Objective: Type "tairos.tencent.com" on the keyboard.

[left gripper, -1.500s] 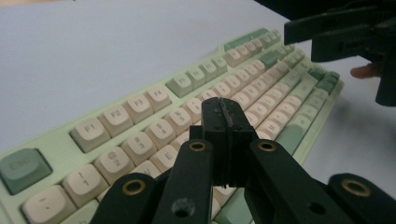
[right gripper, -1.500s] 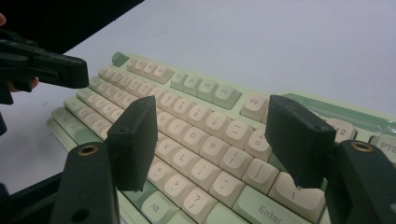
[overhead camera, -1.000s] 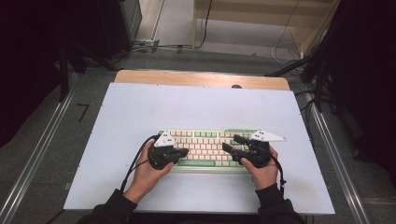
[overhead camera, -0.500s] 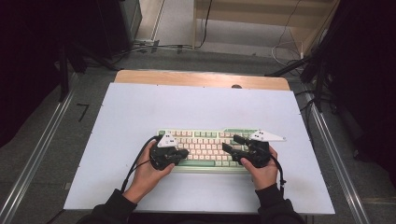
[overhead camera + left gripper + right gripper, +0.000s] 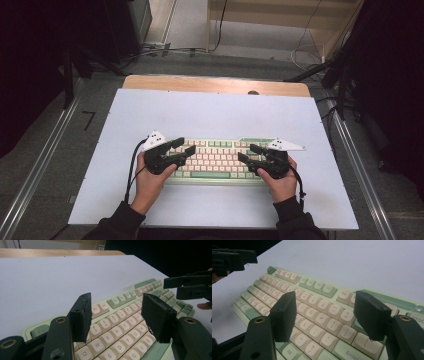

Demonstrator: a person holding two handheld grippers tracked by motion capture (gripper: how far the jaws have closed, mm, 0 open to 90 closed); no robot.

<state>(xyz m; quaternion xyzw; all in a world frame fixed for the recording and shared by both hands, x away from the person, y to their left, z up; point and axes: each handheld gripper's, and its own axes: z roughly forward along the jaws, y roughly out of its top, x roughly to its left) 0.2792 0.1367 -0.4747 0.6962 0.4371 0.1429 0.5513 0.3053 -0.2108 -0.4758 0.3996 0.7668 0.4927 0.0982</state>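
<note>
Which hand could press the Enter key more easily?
The right gripper, probably. In its own view, Enter lies just below its open jaws on the keyboard. The left gripper, jaws just opened, hovers over the Q-W-E end.

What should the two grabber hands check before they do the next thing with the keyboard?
1. Left gripper jaws apart, nothing between them: ok; they have just been opening.
2. Right gripper jaws apart, nothing between them: ok.
3. Both grippers over the keyboard, one near each end: ok.
4. Keyboard lying flat on the white table: ok.
5. Nothing else near the keyboard to bump: ok.
6. Whether either gripper's fingertips touch the keys: cannot tell.
</note>
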